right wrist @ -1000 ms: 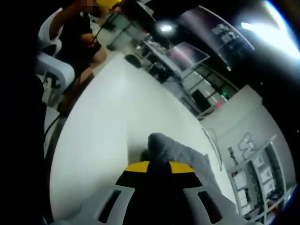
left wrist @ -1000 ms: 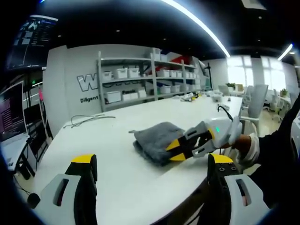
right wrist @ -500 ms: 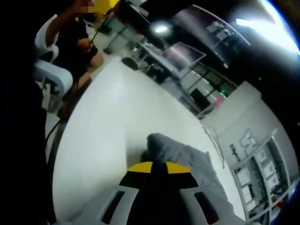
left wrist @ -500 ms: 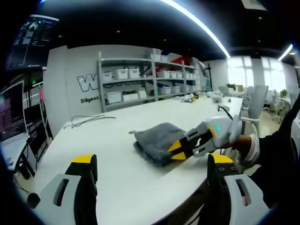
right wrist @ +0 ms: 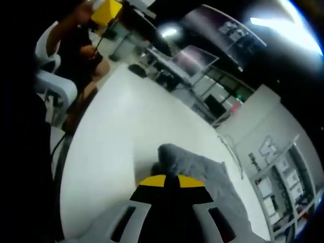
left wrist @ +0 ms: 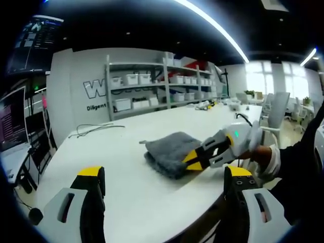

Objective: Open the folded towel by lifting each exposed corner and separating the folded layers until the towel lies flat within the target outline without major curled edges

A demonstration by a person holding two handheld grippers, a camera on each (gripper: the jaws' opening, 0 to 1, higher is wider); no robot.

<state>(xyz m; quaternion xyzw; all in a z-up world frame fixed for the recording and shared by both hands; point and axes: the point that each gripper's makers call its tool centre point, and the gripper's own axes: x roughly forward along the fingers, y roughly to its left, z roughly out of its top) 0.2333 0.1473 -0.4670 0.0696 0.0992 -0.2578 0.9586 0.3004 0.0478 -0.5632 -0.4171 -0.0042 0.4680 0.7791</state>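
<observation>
Little has shifted over the last second: the right gripper (left wrist: 191, 160) has edged slightly along the near edge of the towel (left wrist: 169, 152), and its body sits a touch higher in the left gripper view, while the left gripper (left wrist: 164, 187) hangs where it was.

The white surface (left wrist: 116, 147) runs away toward the shelving (left wrist: 152, 86) along the far wall, with a thin cable (left wrist: 96, 129) lying on it well apart from the towel. The grey towel lies folded near the middle of the surface, a compact, thick bundle; in the left gripper view its long axis runs from upper left to lower right, with one small corner sticking out at the far left end. In the right gripper view the towel (right wrist: 202, 169) stretches away from the gripper toward the lower right.

The right gripper's yellow-tipped fingers (left wrist: 188, 158) are brought together on the towel's near edge, pinching the cloth; in its own view the right gripper (right wrist: 171, 181) shows its tips closed with grey fabric just beyond them. The left gripper's fingers (left wrist: 91, 174) stand wide apart above the bare surface, holding nothing.
</observation>
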